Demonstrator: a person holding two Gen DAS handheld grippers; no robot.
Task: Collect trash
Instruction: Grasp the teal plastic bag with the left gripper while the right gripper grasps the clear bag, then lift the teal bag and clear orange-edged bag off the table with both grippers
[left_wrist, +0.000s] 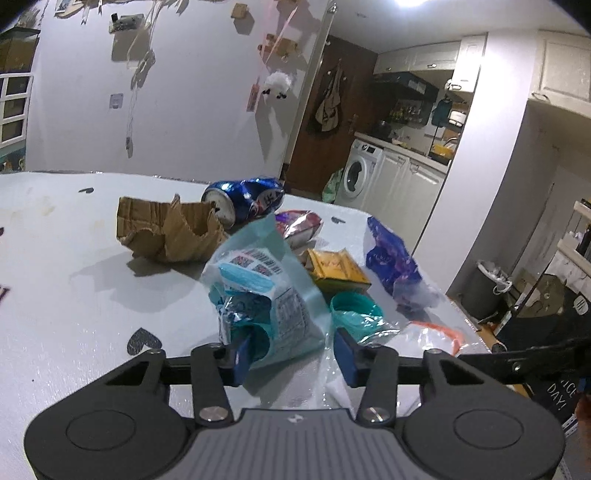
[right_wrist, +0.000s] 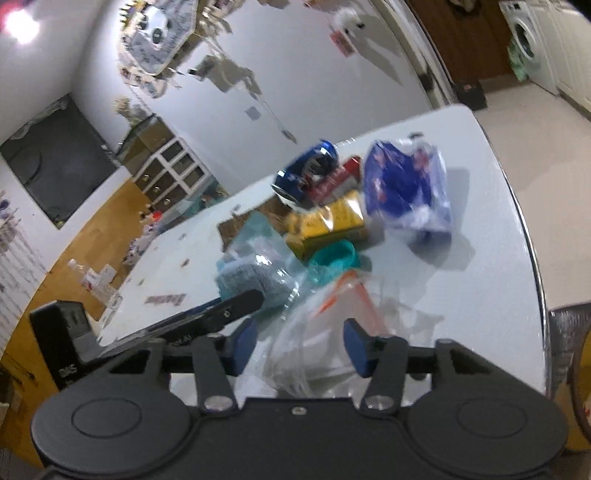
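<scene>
Reaching over white table (left_wrist: 55, 258), left gripper (left_wrist: 291, 349) has jaws part-spread around teal snack wrapper (left_wrist: 266, 288) (pads pressing it? cannot tell). Right gripper (right_wrist: 299, 343) stands jaws apart astride clear plastic bag (right_wrist: 332, 314), no visible pinch. Yellow box (left_wrist: 338, 271) just behind wrapper; blue can (left_wrist: 243, 201), torn cardboard (left_wrist: 166, 230) farther behind.

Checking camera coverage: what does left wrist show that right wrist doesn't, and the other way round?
Left wrist only: the torn cardboard in full, the grey bin on the floor, and the left gripper with the teal wrapper between its fingers.

Right wrict only: the wooden floor, the dark panel on the wall, and the right gripper over the clear plastic bag.

Both: the blue can, the yellow box, the blue-white bag, the teal roll and the washing machine.
</scene>
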